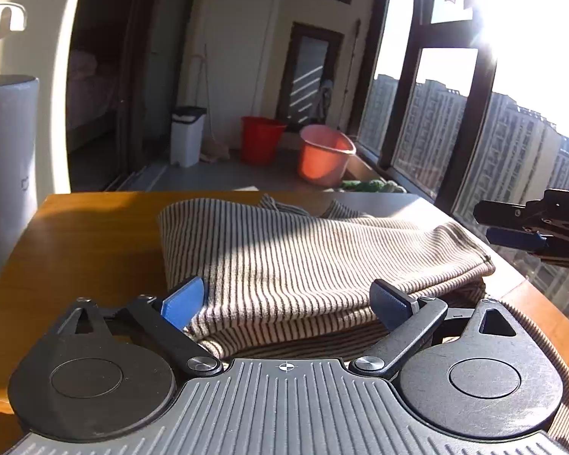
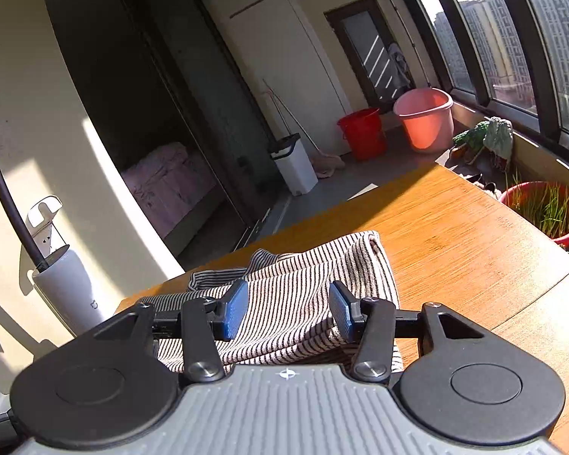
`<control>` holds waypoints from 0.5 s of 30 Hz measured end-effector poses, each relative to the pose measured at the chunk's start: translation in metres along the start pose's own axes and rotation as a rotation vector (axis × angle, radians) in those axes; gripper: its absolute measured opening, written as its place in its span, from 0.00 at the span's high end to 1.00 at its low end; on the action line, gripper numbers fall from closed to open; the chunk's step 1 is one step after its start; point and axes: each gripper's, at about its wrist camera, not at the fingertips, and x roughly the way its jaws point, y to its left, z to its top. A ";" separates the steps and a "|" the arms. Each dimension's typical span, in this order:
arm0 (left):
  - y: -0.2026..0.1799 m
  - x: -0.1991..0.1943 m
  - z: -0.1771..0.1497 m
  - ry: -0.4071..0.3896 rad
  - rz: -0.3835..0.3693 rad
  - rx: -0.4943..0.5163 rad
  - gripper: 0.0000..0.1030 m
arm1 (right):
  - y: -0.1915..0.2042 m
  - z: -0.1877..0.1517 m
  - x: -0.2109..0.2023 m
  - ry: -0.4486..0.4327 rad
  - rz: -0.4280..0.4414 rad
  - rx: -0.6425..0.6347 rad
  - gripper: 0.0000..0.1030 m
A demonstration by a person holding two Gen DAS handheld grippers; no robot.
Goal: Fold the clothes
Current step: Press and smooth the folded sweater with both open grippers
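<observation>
A striped beige-and-dark garment (image 1: 303,261) lies folded in layers on the wooden table (image 1: 95,235). My left gripper (image 1: 288,303) is open, its blue pads spread wide at the garment's near edge, holding nothing. My right gripper (image 2: 288,309) is open just above the same garment (image 2: 296,295), its pads either side of a raised fold without closing on it. The right gripper also shows in the left wrist view (image 1: 512,223) at the far right, above the garment's right end.
A white cylindrical appliance (image 1: 7,174) stands at the table's left. Beyond the table are a white bin (image 1: 186,134), a red bucket (image 1: 261,138) and a pink bucket (image 1: 324,155). Windows run along the right. A red pot of plants (image 2: 546,208) sits by the table's right edge.
</observation>
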 end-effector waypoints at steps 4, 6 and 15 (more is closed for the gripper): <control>-0.001 0.001 0.000 0.020 0.027 0.021 0.02 | 0.000 -0.008 0.015 0.005 -0.019 -0.013 0.47; 0.002 0.003 0.000 0.034 0.032 0.007 0.01 | 0.005 -0.008 0.015 0.006 -0.025 -0.044 0.42; 0.038 0.005 0.001 0.111 0.077 -0.194 0.00 | 0.020 -0.013 0.012 0.008 -0.059 -0.112 0.36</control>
